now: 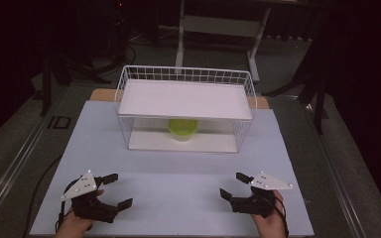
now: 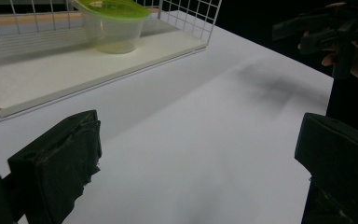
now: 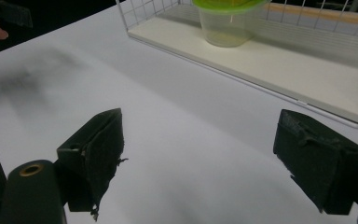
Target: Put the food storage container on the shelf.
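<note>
A clear plastic container with a green lid (image 1: 182, 129) stands on the lower shelf of a white wire rack (image 1: 185, 110) at the far middle of the table. The container (image 2: 113, 25) is at the top left of the left gripper view and the container (image 3: 227, 21) is at the top of the right gripper view. My left gripper (image 1: 118, 190) rests open near the front left of the table, nothing between its jaws. My right gripper (image 1: 234, 185) is open at the front right, also holding nothing. Both point toward the rack from well in front of it.
The rack has a flat white top board (image 1: 185, 99) over the container. The white tabletop (image 1: 178, 183) stretches between the grippers and the rack. Beyond the table are a dark floor, cables and a metal stand (image 1: 218, 29).
</note>
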`<state>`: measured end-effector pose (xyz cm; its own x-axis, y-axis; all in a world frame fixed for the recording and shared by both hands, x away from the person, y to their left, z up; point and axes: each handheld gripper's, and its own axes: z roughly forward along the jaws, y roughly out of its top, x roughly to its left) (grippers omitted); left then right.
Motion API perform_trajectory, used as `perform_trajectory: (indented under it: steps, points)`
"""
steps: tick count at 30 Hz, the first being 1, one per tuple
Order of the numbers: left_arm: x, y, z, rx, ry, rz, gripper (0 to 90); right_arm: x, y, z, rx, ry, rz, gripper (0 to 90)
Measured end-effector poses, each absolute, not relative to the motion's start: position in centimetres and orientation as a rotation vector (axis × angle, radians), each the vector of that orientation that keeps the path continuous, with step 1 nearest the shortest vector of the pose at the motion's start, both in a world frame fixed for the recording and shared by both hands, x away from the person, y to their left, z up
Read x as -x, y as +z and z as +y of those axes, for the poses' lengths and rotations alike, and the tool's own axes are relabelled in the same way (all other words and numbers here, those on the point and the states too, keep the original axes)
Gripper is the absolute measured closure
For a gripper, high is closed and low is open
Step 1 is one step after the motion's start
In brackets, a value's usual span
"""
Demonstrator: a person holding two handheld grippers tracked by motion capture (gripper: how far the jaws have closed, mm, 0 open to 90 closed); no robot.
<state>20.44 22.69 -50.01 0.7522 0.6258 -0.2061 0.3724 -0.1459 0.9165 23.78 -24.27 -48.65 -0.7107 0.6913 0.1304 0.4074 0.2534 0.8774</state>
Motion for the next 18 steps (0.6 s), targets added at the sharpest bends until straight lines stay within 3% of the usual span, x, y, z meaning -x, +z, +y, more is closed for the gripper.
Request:
perform_trajectory:
  steps: [18]
  points:
    - [-20.4, -50.2, 22.6, -1.757, 0.24, 0.789, 1.3, -24.7, -49.9, -24.4, -1.063, 1.422, 2.264, 16.6]
